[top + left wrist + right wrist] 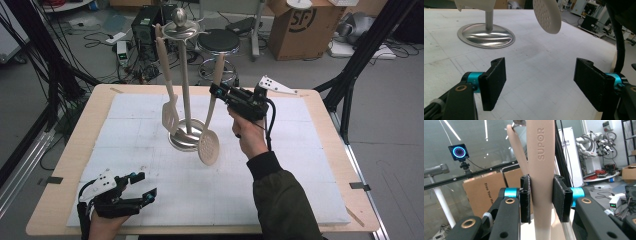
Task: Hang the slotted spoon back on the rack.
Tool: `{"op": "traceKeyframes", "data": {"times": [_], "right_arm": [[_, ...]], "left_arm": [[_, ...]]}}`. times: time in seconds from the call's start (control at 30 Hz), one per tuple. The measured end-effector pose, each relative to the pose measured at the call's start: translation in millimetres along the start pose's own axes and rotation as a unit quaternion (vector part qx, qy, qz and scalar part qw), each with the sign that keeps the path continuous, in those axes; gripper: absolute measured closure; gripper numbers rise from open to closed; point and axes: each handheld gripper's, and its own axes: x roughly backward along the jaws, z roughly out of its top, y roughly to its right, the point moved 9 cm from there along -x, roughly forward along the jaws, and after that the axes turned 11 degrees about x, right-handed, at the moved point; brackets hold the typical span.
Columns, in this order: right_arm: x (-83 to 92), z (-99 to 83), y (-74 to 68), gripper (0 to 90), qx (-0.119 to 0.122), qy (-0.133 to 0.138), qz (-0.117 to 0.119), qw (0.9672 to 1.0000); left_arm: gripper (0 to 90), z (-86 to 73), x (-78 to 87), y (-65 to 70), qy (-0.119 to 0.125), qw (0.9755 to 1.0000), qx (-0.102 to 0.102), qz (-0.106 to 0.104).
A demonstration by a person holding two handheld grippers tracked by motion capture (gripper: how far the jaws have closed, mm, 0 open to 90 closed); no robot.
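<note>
A metal utensil stand (pixel 185 75) with a round base (pixel 186 136) rises from the white mat. A beige slotted turner (pixel 169 107) hangs on its left side. My right gripper (pixel 216 91) is shut on the handle of a beige skimmer spoon (pixel 209 145), whose perforated head hangs above the mat beside the base. In the right gripper view the handle (pixel 541 170) stands upright, pinched between the two pads. The left gripper (pixel 142 186) rests open at the mat's near left edge, nothing between its jaws; its view shows the skimmer head (pixel 547 15) and the base (pixel 486 35) ahead.
The white mat (pixel 290 170) covers a wooden table (pixel 60 175). Behind the table stand a black stool (pixel 218 42), a computer case (pixel 145 25) and a cardboard box (pixel 300 27). Black frame legs (pixel 360 60) flank the table on both sides.
</note>
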Motion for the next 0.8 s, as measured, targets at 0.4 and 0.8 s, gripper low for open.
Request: {"op": "traceKeyframes", "data": {"times": [0.4, 0.8], "right_arm": [[-23.3, 19.4, 4.6, 70.8, -0.014, 0.013, 0.01, 0.9998], [-39.3, 30.7, 11.5, 70.7, -0.026, 0.021, 0.016, 0.9993]], "left_arm": [[26.5, 2.0, 2.4, 0.6, 0.006, 1.0, 0.002, -0.004], [26.5, 3.5, 4.1, 0.5, 0.009, 0.9999, 0.003, -0.005]]}}
